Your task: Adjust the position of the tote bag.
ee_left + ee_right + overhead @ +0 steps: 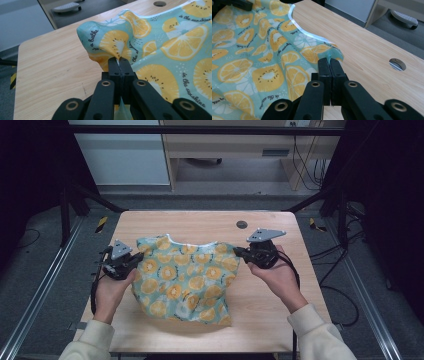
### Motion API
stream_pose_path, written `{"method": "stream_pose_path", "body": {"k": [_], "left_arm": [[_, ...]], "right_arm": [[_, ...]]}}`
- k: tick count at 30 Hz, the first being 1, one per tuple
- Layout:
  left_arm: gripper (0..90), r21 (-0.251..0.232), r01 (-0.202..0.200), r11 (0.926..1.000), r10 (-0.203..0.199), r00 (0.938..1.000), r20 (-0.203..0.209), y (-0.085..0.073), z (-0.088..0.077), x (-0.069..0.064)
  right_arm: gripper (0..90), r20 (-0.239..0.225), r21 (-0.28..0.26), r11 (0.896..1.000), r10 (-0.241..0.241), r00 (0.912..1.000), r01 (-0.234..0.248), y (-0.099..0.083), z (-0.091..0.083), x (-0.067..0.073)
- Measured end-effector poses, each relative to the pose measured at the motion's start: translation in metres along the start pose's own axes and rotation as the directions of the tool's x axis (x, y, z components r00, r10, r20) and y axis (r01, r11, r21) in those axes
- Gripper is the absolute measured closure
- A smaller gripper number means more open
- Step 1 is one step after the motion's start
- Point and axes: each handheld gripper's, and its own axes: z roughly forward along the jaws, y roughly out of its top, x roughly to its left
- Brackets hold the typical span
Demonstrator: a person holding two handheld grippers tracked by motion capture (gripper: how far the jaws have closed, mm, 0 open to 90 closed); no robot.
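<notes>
Teal fruit-print shirt [187, 280] is pinched at its two sides: left tongs [136, 261] and right tongs [239, 252] each clamp an edge. Step in hand looks like lifting it off the table [200, 222]. Next, raise both evenly, keeping the cloth taut.

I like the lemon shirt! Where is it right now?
The lemon shirt lies mid-table in the high view, pinched at its left edge by the left gripper and at its right edge by the right gripper.

Both hand-held grippers are black, each topped by a grey three-cornered plate, trailing a black cable, with brass-ringed pivot holes behind square-ended fingers [114, 65], and the person wears cream sleeves [320, 332].
</notes>
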Motion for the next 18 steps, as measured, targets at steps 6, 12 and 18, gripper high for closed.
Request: {"method": "stream_pose_path", "body": {"k": [6,12,18], "left_arm": [[90.0,-0.055,-0.041,0.9977,0.040,0.9991,-0.011,-0.002,-0.014,-0.005],[90.0,-0.091,-0.095,0.9913,0.093,0.9954,-0.024,-0.005,-0.031,-0.011],[90.0,-0.133,-0.131,0.9825,0.128,0.9914,-0.027,-0.014,-0.048,-0.018]], "right_arm": [[89.6,-0.003,-0.011,1.000,-0.019,0.9998,0.019,-0.001,-0.006,0.000],[89.6,-0.013,-0.028,0.998,-0.049,0.9987,0.048,-0.004,-0.015,0.007],[89.6,-0.028,-0.053,0.996,-0.068,0.9973,0.066,-0.012,-0.028,0.018]]}}
